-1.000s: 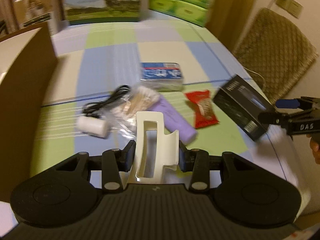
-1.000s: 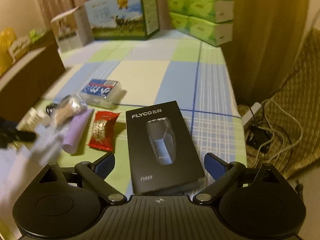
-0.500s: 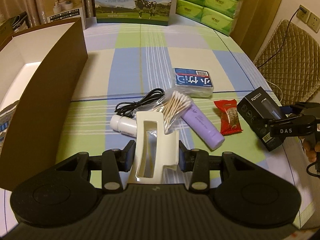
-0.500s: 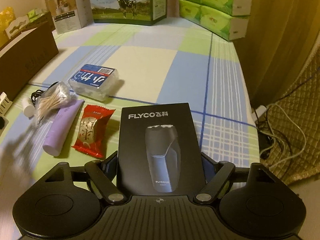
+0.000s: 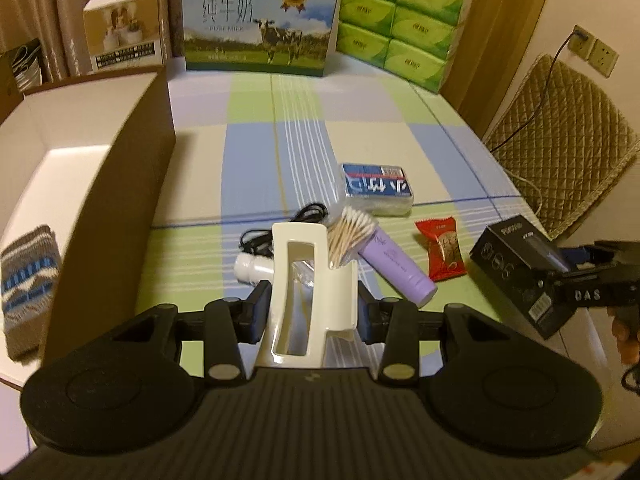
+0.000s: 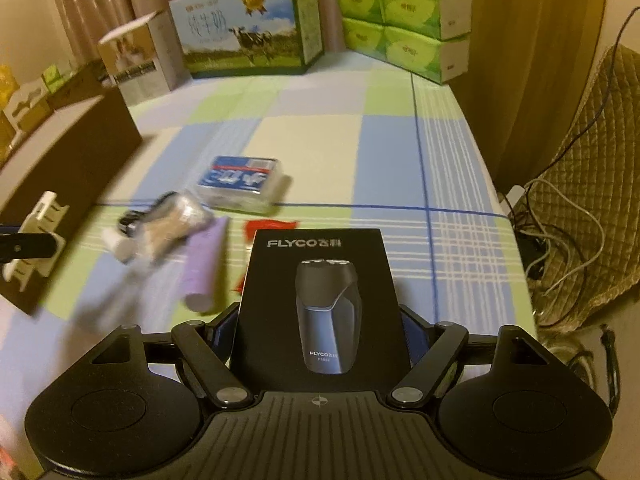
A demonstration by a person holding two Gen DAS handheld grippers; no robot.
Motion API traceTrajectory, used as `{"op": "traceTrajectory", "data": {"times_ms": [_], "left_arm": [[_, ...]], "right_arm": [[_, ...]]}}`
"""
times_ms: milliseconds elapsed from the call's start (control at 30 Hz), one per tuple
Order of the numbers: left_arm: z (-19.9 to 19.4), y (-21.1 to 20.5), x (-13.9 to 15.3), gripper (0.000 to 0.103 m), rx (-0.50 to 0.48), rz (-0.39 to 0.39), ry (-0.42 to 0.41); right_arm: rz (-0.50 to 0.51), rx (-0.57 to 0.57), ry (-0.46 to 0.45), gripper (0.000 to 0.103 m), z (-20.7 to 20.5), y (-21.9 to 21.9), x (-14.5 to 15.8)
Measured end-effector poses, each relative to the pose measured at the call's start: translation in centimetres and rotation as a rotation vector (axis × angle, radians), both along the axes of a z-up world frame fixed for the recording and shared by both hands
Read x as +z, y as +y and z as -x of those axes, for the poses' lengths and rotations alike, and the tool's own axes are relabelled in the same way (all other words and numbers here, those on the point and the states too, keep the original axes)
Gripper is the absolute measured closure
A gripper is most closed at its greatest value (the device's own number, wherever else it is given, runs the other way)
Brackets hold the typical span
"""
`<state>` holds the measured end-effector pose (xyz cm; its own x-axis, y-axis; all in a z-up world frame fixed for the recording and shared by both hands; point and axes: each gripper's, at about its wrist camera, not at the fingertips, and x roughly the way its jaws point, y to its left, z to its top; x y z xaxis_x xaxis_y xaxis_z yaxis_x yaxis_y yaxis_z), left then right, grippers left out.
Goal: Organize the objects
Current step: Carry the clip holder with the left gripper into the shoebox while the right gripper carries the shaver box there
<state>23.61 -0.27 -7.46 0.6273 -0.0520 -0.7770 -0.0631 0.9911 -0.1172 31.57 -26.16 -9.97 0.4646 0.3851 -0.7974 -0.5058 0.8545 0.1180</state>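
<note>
Items as we hold and see them.

1. Left gripper [image 5: 308, 310]: clamped on a cream plastic holder [image 5: 308, 292], upright between its pads.
2. Right gripper [image 6: 320, 334]: its jaws have just been closing and now press both sides of the black box [image 6: 318, 300], printed "FLYCO" with a shaver pictured; we hold it clear of the cloth. The right gripper's arm reads "DAS".
3. Ahead of the left gripper, on the checked tablecloth [image 5: 260, 152]: cotton swabs [image 5: 350, 236], purple tube [image 5: 396, 270], red snack packet [image 5: 440, 250], blue-labelled tissue pack [image 5: 376, 188], black cable [image 5: 276, 228].
4. Left of it: open cardboard box [image 5: 132, 184].
5. Far end: milk carton [image 5: 258, 20] marked "PURE MILK"; green tissue packs [image 5: 400, 20].
</note>
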Motion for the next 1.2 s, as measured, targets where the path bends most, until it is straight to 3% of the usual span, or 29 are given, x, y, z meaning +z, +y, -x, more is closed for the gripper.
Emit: {"op": "traceTrajectory", "data": {"times_ms": [267, 667, 900, 1200], "left_arm": [[1.8, 3.3, 3.0, 0.066, -0.015, 0.007, -0.062], [5.6, 11.4, 7.0, 0.066, 0.043, -0.010, -0.141], [7.0, 17.4, 7.8, 0.066, 0.110, -0.039, -0.154], [7.3, 24.3, 7.4, 0.066, 0.168, -0.068, -0.123]], "right_arm": [[-0.096, 0.035, -0.021, 0.027, 4.2, 4.7, 3.6], [-0.253, 0.174, -0.019, 0.027, 8.8, 16.2, 7.8], [-0.317, 0.257, 0.005, 0.027, 10.0, 24.0, 8.6], [-0.312, 0.300, 0.004, 0.027, 10.1, 32.4, 7.7]]}}
